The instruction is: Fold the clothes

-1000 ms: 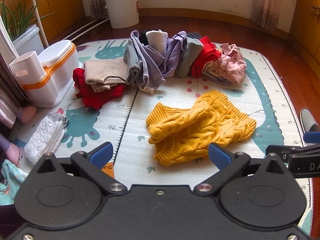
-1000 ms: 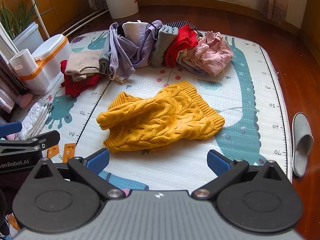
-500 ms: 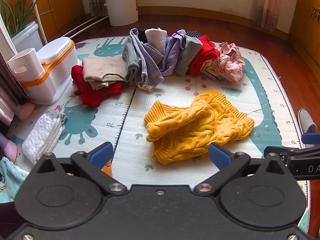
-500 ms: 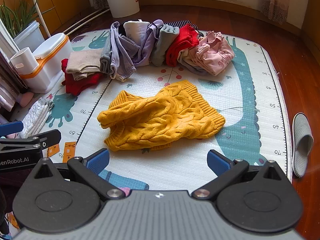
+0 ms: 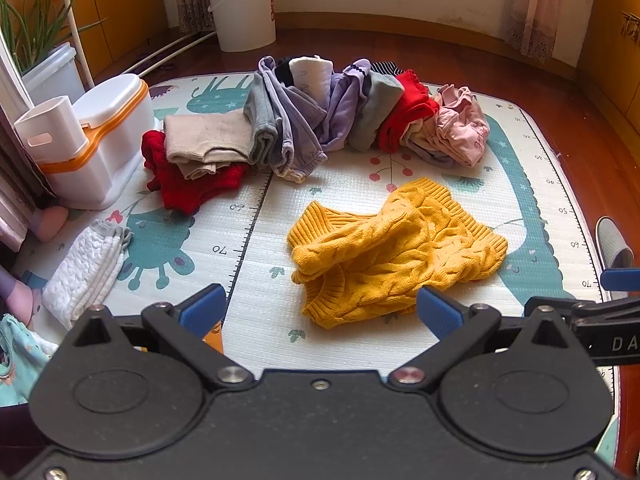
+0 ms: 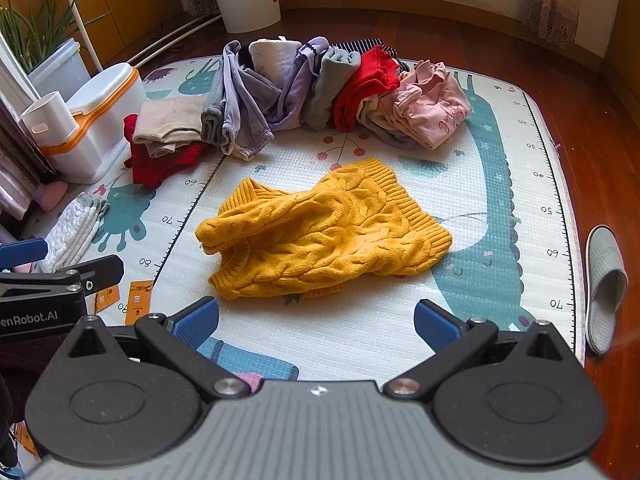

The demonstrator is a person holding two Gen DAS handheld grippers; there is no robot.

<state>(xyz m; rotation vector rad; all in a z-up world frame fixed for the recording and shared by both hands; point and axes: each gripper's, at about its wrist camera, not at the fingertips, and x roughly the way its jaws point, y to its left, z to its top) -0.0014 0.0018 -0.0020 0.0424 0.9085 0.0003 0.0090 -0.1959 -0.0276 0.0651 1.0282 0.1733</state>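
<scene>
The yellow cable-knit sweater lies crumpled near the middle of the play mat, bunched and unfolded, with a ribbed edge at its far end and another at its near end. The left gripper hovers just short of the sweater's near edge, jaws spread wide and holding nothing, blue pads apart on either side of the view. The right gripper hangs over the mat in front of the sweater as well, jaws equally wide and empty, with bare mat between its pads and the knit. Each gripper catches the other at the edge of its view, so they sit side by side. Beyond the sweater a row of clothes runs across the far part of the mat: grey, lilac, white, red and pink pieces leaning on each other, and at its left a beige garment lies on a red knit. A white quilted garment lies at the mat's left edge, near a white-and-orange plastic container. A white bucket stands on the wooden floor behind, and a grey slipper rests off the mat's right side.
</scene>
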